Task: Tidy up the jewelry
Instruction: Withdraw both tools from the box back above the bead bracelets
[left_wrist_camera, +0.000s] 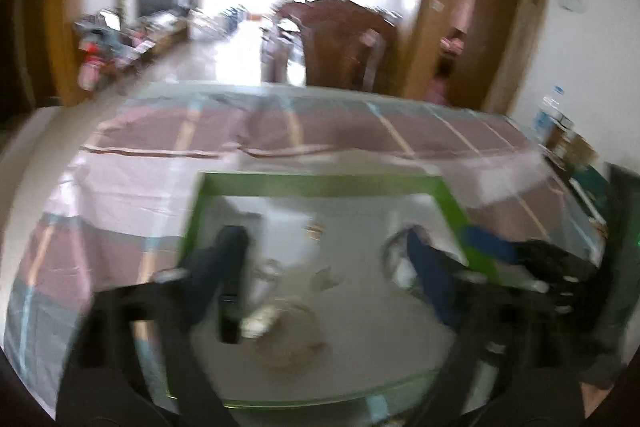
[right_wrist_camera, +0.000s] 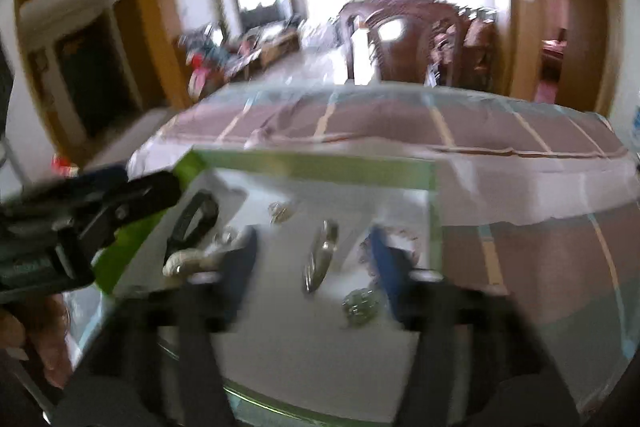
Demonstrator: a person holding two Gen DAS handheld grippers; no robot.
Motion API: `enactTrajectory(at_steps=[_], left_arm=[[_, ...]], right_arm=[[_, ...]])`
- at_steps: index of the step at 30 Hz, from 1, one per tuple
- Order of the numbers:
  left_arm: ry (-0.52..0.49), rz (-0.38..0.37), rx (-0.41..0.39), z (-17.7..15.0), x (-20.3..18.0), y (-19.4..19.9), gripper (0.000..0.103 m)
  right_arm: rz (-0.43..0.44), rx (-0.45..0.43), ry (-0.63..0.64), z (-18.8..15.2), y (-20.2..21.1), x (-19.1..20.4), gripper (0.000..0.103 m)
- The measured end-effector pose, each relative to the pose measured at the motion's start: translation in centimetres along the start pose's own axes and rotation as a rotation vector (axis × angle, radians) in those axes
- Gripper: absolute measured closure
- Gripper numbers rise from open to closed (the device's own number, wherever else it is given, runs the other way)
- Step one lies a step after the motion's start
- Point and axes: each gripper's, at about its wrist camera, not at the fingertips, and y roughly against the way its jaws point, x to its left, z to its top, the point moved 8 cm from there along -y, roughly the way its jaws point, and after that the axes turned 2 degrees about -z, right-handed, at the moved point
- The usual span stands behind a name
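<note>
A green-rimmed tray (left_wrist_camera: 320, 185) with a white floor lies on the table and holds several jewelry pieces. In the left wrist view my left gripper (left_wrist_camera: 324, 239) is open above the tray, with a small gold piece (left_wrist_camera: 316, 230) between its fingers and a beaded piece (left_wrist_camera: 292, 339) nearer the camera. In the right wrist view my right gripper (right_wrist_camera: 312, 247) is open over the same tray (right_wrist_camera: 320, 163), a silver bangle (right_wrist_camera: 320, 257) between its fingers, a green beaded piece (right_wrist_camera: 360, 303) by the right finger and a black watch (right_wrist_camera: 192, 223) at left. Both views are blurred.
The table wears a brown-and-white striped cloth (right_wrist_camera: 520, 139) under clear plastic. The other gripper (right_wrist_camera: 80, 219) shows at the tray's left edge in the right wrist view. A carved wooden chair (right_wrist_camera: 400, 39) stands behind the table.
</note>
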Motion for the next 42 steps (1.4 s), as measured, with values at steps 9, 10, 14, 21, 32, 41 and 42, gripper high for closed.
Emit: enactTrajectory(at_steps=[9,10,14,21,32,41,42], left_arm=[[-0.001,-0.022,-0.186,-9.3,1.2,16.5,0.004],[-0.006,-0.017,-0.178,-10.8,1.2,17.4,0.004],[-0.001,0.007,-0.132,-16.1,0.9,19.7,0.004],[-0.048,0.018,-0.072,-21.0,-0.9,20.6,0.004],[-0.053,-0.011,-0.046,-22.1,-1.8,20.7,0.004],[-0.045,-0.017,-0.039,-21.8,-1.8,20.1,0.004],[-0.045,-0.019,-0.036,-21.7,-1.7,20.0,0.004]], right_arm=[[0.114,-0.328,-0.08,-4.5,20.5,-1.1,0.006],[0.105,-0.318,-0.066,-6.0,21.9,-0.8,0.006],[0.095,-0.271,-0.036,-11.1,24.7,1.0,0.006],[0.081,-0.235,0.047,-16.0,26.3,4.4,0.006],[0.091,-0.214,0.037,-17.1,26.2,4.8,0.006],[0.089,-0.192,0.033,-16.8,25.2,4.6,0.006],[0.089,-0.188,0.035,-16.7,24.9,4.6,0.006]])
